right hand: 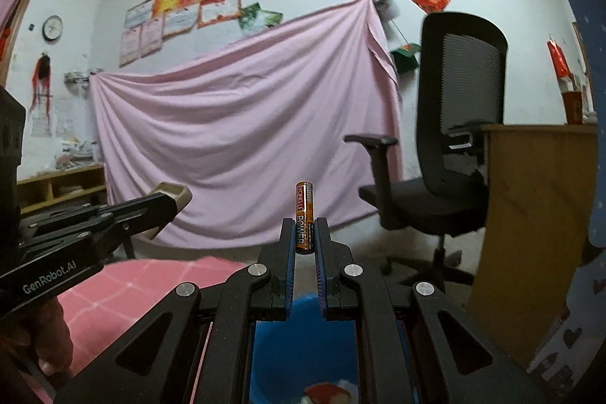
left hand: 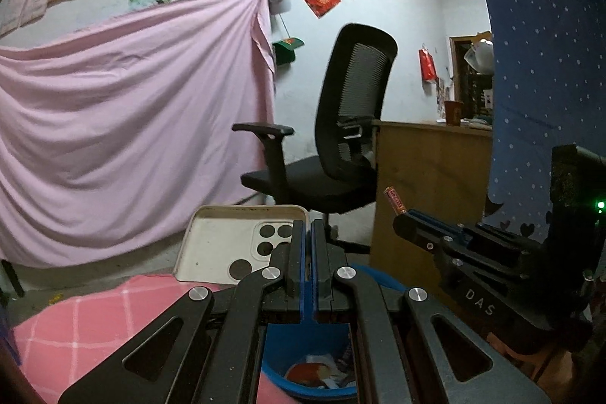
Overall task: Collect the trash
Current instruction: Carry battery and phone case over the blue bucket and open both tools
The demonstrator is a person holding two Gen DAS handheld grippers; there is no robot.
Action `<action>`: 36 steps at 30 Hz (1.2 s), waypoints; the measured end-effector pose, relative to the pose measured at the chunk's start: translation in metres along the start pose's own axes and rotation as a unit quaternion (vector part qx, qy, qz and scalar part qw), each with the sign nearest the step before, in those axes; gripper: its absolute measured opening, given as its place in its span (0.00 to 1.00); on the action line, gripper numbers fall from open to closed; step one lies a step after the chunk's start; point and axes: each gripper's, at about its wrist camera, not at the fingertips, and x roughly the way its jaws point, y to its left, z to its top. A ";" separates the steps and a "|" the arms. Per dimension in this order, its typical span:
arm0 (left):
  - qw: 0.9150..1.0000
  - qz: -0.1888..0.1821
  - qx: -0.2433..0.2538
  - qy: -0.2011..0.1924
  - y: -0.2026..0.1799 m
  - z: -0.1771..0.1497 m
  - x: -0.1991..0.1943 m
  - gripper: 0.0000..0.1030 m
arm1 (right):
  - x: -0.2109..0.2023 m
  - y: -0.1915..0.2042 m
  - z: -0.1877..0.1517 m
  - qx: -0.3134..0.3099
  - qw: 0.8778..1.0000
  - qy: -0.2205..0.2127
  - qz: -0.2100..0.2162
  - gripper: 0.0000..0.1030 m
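My left gripper (left hand: 306,228) is shut on the edge of a cream phone case (left hand: 223,245) with round camera holes, which stands upright to the left of the fingers. In the right wrist view, that gripper (right hand: 166,211) comes in from the left with the phone case (right hand: 175,195) end-on. My right gripper (right hand: 305,228) is shut on an orange and black battery (right hand: 305,211) that stands upright between its pads. The right gripper (left hand: 402,219) and battery (left hand: 394,201) also show at the right of the left wrist view. A blue bin (left hand: 303,358) with trash in it lies under both grippers, and the bin (right hand: 303,339) is below the right fingers.
A black office chair (left hand: 341,124) stands ahead beside a wooden desk (left hand: 428,177). A pink sheet (left hand: 132,124) hangs on the wall. A pink checked cloth (left hand: 94,328) lies low left, next to the bin. A blue dotted curtain (left hand: 541,63) hangs at the right.
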 end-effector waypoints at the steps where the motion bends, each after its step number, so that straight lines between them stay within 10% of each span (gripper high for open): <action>1: 1.000 -0.002 0.000 0.002 -0.003 0.000 0.004 0.01 | 0.000 -0.004 -0.002 0.001 1.000 0.005 -0.003 0.08; 36: 0.985 -0.018 -0.091 0.144 0.022 -0.025 0.067 0.08 | 0.034 -0.036 -0.034 0.024 0.991 0.130 -0.028 0.09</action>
